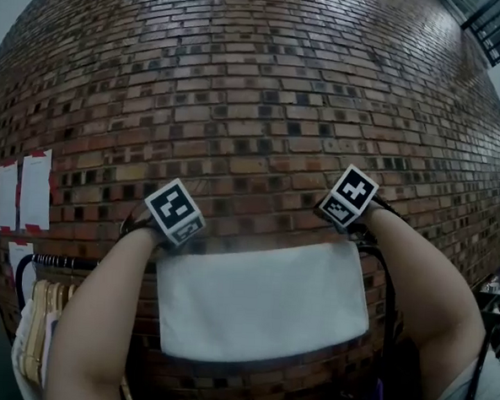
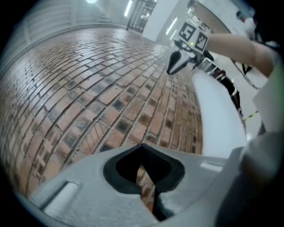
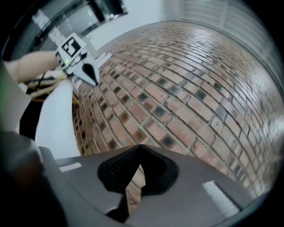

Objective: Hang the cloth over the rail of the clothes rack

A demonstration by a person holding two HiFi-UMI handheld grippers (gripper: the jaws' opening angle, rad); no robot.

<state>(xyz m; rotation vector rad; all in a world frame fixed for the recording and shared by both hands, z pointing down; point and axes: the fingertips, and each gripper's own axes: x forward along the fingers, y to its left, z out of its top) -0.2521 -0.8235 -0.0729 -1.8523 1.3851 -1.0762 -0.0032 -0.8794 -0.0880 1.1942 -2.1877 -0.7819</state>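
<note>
A white cloth (image 1: pixel 261 301) hangs flat in front of the brick wall, its top edge running between my two grippers. It also shows in the left gripper view as the cloth (image 2: pixel 217 111) and in the right gripper view as the cloth (image 3: pixel 55 119). The black rail (image 1: pixel 56 261) of the clothes rack shows left of the cloth; the stretch under the cloth is hidden. My left gripper (image 1: pixel 171 220) is at the cloth's upper left corner and my right gripper (image 1: pixel 344 211) at its upper right corner. Both sets of jaws, left gripper (image 2: pixel 144 177) and right gripper (image 3: pixel 135 177), are shut with nothing between them.
The brick wall (image 1: pixel 256 94) stands close behind the rack. Several wooden hangers (image 1: pixel 39 326) hang on the rail at the lower left. White papers (image 1: pixel 35 188) are taped to the wall at the left. A black upright of the rack (image 1: pixel 390 284) runs down at the cloth's right.
</note>
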